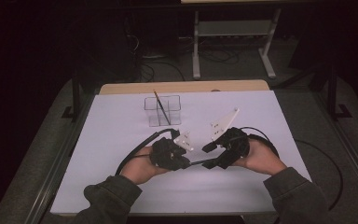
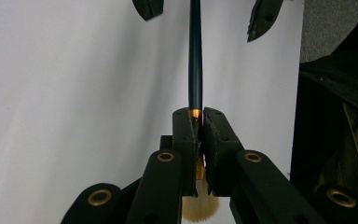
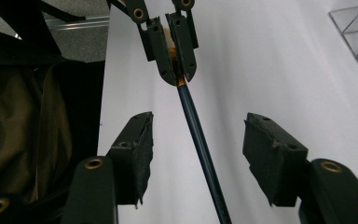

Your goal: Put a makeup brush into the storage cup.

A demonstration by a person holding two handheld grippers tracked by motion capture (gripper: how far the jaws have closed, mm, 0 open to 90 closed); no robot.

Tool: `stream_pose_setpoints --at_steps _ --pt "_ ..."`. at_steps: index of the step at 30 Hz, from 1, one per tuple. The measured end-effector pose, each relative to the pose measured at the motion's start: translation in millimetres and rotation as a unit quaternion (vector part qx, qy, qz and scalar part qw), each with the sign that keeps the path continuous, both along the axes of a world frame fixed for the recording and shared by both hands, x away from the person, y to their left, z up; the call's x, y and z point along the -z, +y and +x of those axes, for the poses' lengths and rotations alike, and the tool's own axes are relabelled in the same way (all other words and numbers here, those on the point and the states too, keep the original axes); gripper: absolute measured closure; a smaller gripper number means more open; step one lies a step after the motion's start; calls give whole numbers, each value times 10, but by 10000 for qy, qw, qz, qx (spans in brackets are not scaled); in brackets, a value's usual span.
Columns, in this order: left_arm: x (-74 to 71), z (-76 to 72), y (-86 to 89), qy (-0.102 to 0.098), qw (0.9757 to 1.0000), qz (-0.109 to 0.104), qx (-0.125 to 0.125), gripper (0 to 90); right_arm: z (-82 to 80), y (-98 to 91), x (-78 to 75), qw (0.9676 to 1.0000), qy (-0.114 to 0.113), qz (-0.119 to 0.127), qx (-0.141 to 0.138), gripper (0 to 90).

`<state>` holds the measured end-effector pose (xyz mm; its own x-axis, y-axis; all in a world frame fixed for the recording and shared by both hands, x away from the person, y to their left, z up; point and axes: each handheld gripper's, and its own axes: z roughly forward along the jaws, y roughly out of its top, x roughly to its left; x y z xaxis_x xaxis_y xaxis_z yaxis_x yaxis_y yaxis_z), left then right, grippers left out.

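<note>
Two grippers meet over the white surface (image 1: 121,154): the left gripper (image 2: 199,122) clamps the light, stiff, slim dark-blue brush (image 3: 200,144) at its gold ferrule, while the right gripper (image 3: 198,156) stands part-open around the slippery handle, best pinched mid-handle.

a lab or test room, by its look: a bench (image 1: 121,140) under a plain white sheet, dark surroundings, loose cables (image 1: 158,70) on grey carpet, and a bare metal frame stand (image 1: 233,32) behind (nothing homely about it).
</note>
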<state>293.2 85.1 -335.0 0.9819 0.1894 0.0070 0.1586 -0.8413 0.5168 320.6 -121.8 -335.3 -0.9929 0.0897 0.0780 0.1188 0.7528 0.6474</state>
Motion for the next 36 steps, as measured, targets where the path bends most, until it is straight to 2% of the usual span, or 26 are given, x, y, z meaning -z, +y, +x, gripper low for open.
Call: stream_pose_setpoints --at_steps 18,26,36 --pt "-23 -35 -77 -10 9999 -15 134 840 -10 89 83 9992 88 -202 -334 623" --pt "-35 -44 -94 -38 9997 15 222 840 -3 116 121 9986 121 -267 -445 672" --pt "-37 -60 -112 -16 9998 7 213 840 -5 145 155 9979 134 -313 -552 733"
